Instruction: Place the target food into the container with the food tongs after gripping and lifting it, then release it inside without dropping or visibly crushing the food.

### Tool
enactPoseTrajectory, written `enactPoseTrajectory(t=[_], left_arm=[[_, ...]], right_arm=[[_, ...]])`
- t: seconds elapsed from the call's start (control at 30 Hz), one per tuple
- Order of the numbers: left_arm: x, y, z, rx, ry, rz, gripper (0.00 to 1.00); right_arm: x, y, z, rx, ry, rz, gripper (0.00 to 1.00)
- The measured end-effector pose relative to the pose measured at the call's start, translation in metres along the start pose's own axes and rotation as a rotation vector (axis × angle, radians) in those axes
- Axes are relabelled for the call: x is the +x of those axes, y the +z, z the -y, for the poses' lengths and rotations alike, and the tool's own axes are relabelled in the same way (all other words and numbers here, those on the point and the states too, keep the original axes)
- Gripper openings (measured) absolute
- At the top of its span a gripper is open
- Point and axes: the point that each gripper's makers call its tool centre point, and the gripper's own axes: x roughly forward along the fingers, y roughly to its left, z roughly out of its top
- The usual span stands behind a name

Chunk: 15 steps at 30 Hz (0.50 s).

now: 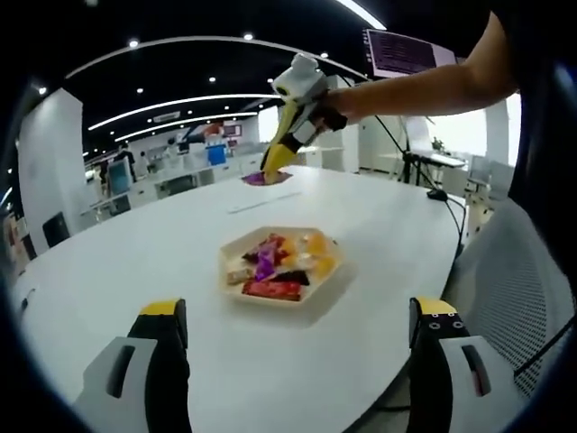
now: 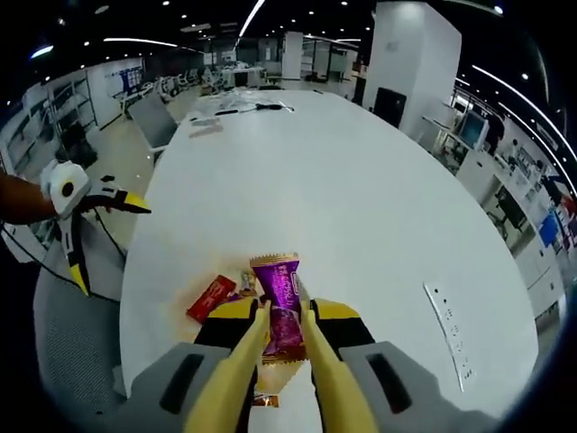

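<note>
Holding a purple packet [image 2: 281,311] between yellow tongs [image 2: 287,361], the right gripper [image 2: 287,347] is closed on the tong arms, and the tongs are closed on the packet, clear of the white table [image 2: 361,198]. In the left gripper view the tray [image 1: 281,266] of sweets sits well short of that raised packet [image 1: 267,179]. The left gripper [image 1: 297,329] hangs with jaws wide apart, holding nothing. Best to keep the squeeze steady and light, carry the packet low over the container, and only ease off once it is inside, so the wrapper neither slips nor creases.
</note>
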Motion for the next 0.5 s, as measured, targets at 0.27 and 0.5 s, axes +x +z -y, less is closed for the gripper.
enactPoseTrajectory(t=[0.27,0.5], left_arm=[[0.0,0.003,0.005,-0.012,-0.023,0.018,0.99],[0.0,0.002,0.006,-0.031,-0.032,0.01,0.99]], right_arm=[[0.016,0.015,-0.016,-0.032,0.021,-0.009,0.22],[0.029,0.017,-0.01,-0.052,0.012,-0.019,0.22]])
